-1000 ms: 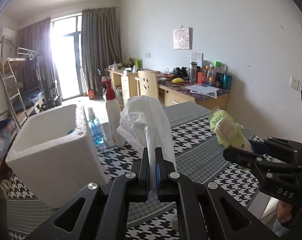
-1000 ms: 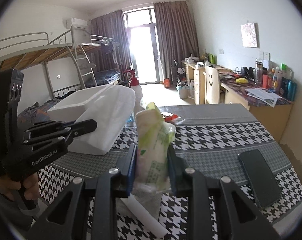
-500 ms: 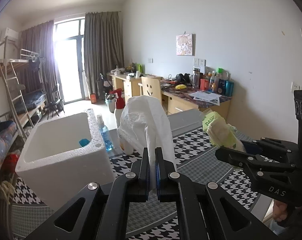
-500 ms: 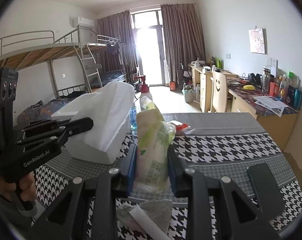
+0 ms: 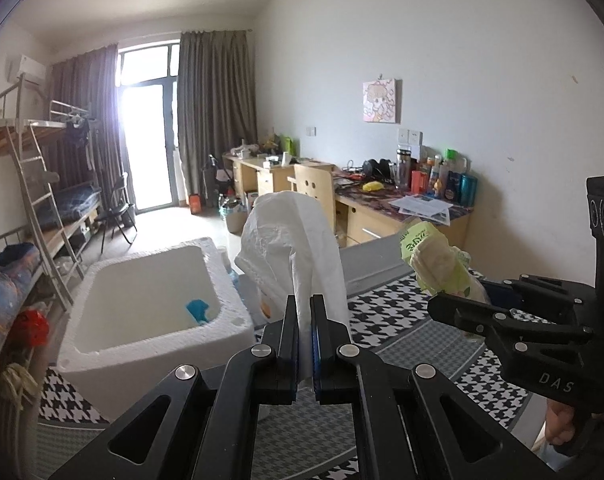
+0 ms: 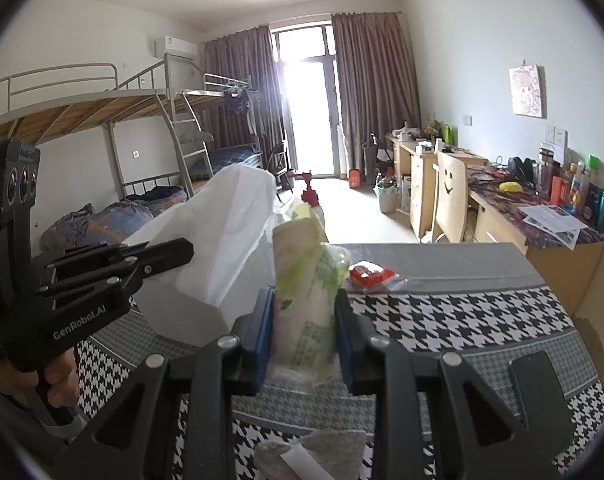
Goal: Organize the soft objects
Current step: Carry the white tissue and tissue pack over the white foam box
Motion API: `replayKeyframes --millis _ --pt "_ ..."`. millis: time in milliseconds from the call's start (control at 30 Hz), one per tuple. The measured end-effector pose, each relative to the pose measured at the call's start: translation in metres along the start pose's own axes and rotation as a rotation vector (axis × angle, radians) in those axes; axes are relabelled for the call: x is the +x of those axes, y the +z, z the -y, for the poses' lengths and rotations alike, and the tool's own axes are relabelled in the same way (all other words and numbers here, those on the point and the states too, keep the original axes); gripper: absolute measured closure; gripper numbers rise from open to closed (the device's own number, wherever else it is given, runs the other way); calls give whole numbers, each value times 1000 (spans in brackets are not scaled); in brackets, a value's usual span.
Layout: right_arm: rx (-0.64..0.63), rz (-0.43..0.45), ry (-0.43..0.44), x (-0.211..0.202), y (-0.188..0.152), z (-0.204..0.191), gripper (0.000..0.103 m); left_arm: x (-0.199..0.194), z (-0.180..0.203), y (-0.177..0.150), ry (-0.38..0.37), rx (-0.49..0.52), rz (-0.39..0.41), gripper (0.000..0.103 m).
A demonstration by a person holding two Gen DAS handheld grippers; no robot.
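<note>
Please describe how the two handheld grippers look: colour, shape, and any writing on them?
Both are matte black plastic with angular fingers, silver rivets and blue pads. The left gripper carries white "GenRobot.AI" lettering on its side, seen from the right wrist view. The right gripper shows "DAS" and round lenses on its upright body.

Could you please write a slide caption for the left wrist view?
Left gripper pinching a white bag beside the foam box; right gripper holding a green pack.
</note>
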State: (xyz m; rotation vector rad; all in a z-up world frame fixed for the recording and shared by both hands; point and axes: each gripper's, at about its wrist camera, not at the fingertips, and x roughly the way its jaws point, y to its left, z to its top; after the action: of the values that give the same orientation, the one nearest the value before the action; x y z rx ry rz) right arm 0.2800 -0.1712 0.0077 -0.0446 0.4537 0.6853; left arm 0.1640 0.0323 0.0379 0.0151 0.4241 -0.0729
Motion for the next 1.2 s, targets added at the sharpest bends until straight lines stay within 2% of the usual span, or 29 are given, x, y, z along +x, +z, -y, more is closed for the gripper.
replayKeyframes --millis 567,1200 --pt "-12 22 34 13 33 -18 70 -8 -22 22 33 -20 50 98" --pt "-51 13 88 46 58 -42 70 -2 -58 36 144 -64 64 98"
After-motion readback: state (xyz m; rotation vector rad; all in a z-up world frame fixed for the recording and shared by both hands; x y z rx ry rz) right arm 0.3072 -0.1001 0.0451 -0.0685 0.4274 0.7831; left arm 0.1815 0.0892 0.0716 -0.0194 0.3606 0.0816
